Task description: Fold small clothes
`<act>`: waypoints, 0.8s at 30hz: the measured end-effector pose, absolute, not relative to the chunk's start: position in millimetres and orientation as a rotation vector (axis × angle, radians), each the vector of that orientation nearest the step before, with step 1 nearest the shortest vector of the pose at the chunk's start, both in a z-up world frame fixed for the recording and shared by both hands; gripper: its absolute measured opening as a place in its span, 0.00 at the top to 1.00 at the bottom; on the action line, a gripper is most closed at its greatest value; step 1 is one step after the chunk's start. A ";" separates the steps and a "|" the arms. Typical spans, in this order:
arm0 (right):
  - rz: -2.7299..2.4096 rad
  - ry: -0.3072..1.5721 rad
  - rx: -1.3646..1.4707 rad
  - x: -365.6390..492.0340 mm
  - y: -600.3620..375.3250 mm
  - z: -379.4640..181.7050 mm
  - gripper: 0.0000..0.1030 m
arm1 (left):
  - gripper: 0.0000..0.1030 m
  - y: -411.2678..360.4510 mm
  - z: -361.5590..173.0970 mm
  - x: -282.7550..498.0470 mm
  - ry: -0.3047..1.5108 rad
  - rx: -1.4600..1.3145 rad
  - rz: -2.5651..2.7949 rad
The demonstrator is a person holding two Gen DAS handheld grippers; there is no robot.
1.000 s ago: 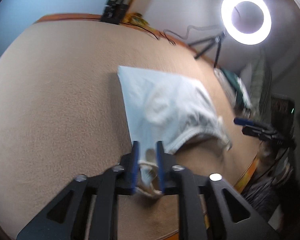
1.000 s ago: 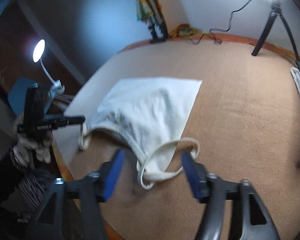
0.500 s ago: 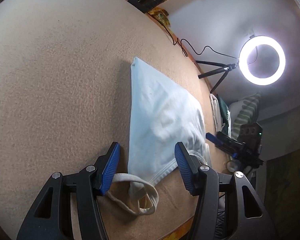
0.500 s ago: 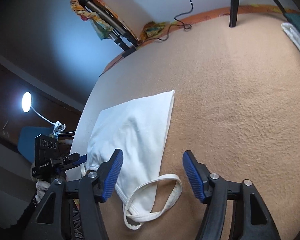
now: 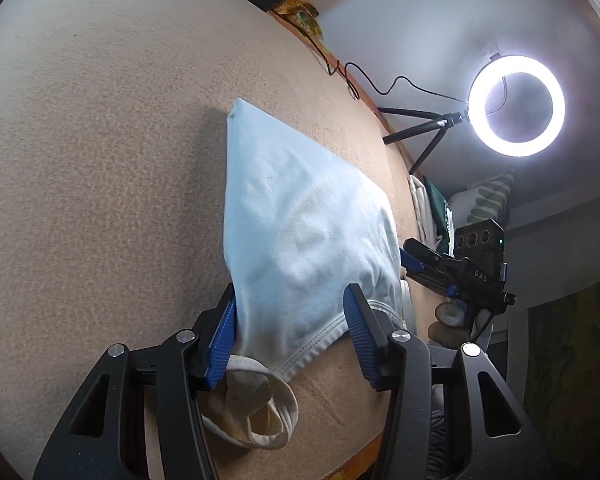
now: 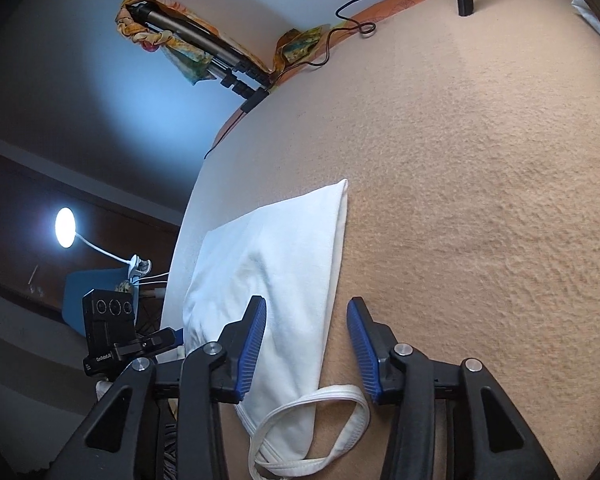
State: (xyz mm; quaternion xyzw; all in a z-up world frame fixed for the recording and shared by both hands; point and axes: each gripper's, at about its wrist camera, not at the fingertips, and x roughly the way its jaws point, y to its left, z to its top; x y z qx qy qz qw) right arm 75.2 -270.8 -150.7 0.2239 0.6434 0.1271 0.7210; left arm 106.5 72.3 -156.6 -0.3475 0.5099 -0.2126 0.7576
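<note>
with both the left claw [image 5: 290, 322] and right claw [image 6: 306, 344] spread but closing astride the white cotton tank top [image 5: 300, 236] flat on the tan carpeted counter [image 5: 100, 160], either may snag only a loose strap, skewing the fold.

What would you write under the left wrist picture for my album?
Left tongs closing around the near edge of a white top on a tan blanket, ring light glowing behind.

The left gripper [image 5: 290, 330] is angled downward, its jaws closing around cloth not yet pinched. The right gripper [image 6: 306, 344] is pitched steeply down, jaws likewise closing.
</note>
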 end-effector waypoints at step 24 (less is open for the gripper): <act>0.286 1.427 0.388 79.4 -240.5 -155.9 0.76 | 0.89 46.7 -148.2 102.5 1.074 -0.522 -0.360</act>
